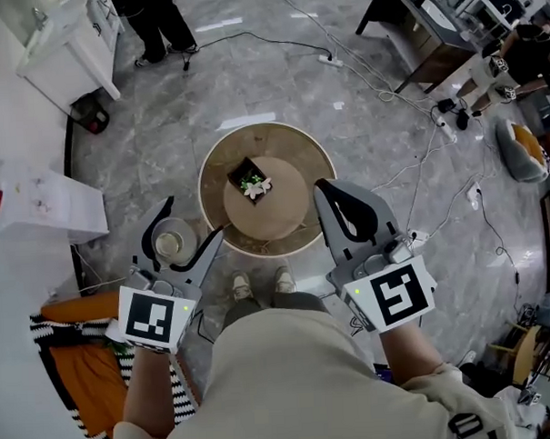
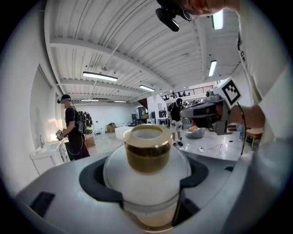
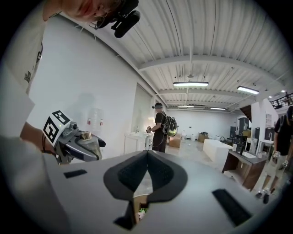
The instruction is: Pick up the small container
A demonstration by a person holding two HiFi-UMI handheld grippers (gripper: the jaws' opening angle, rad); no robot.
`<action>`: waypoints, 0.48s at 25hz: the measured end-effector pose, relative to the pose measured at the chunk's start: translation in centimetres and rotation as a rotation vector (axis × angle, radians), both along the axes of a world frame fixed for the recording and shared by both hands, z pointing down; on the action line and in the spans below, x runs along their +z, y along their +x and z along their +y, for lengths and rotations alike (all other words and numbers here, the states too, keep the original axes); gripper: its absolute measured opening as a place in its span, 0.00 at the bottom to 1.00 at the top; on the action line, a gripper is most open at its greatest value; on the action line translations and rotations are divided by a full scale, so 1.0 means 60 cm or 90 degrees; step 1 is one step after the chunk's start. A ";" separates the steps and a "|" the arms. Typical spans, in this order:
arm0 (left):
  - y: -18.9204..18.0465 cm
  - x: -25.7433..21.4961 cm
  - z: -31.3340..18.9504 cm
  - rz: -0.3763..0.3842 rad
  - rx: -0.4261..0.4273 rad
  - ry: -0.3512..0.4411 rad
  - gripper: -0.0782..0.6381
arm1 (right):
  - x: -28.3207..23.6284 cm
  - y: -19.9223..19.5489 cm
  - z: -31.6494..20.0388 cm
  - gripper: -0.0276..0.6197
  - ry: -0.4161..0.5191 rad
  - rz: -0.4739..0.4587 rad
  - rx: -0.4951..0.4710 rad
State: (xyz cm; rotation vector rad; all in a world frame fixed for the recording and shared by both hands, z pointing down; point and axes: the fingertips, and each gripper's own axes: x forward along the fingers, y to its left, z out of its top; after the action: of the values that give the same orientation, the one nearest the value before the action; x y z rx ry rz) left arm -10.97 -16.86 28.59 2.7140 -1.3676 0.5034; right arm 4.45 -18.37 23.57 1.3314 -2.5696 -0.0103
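Note:
The small container (image 1: 172, 242) is a frosted jar with a gold neck, held off the floor to the left of the round table (image 1: 219, 153). My left gripper (image 1: 186, 229) is shut on it, and in the left gripper view the small container (image 2: 147, 151) sits upright between the jaws, mouth up. The right gripper (image 1: 325, 188) is shut and holds nothing, hovering over the table's right rim. In the right gripper view its jaws meet at a point (image 3: 147, 154), and the left gripper with the jar (image 3: 83, 142) shows at the left.
A black box with white flowers (image 1: 251, 180) lies on the round table. On the floor are a white box (image 1: 42, 201) at the left, cables (image 1: 409, 172) at the right and a desk (image 1: 430, 30) at the top right. A person (image 1: 157, 24) stands at the top.

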 end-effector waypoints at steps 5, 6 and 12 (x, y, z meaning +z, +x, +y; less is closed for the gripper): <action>0.001 -0.037 0.035 -0.009 -0.005 0.004 0.58 | -0.023 0.008 0.032 0.04 -0.014 -0.025 -0.003; 0.002 -0.041 0.040 -0.012 -0.005 0.006 0.58 | -0.023 0.007 0.037 0.04 -0.018 -0.028 -0.006; 0.000 -0.045 0.058 0.002 -0.004 -0.003 0.58 | -0.018 0.005 0.056 0.04 -0.033 -0.024 -0.006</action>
State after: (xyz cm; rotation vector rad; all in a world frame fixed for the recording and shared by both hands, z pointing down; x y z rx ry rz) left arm -10.99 -13.39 25.88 2.7050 -1.3722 0.5017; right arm 4.76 -15.01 22.49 1.3140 -2.5889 0.0804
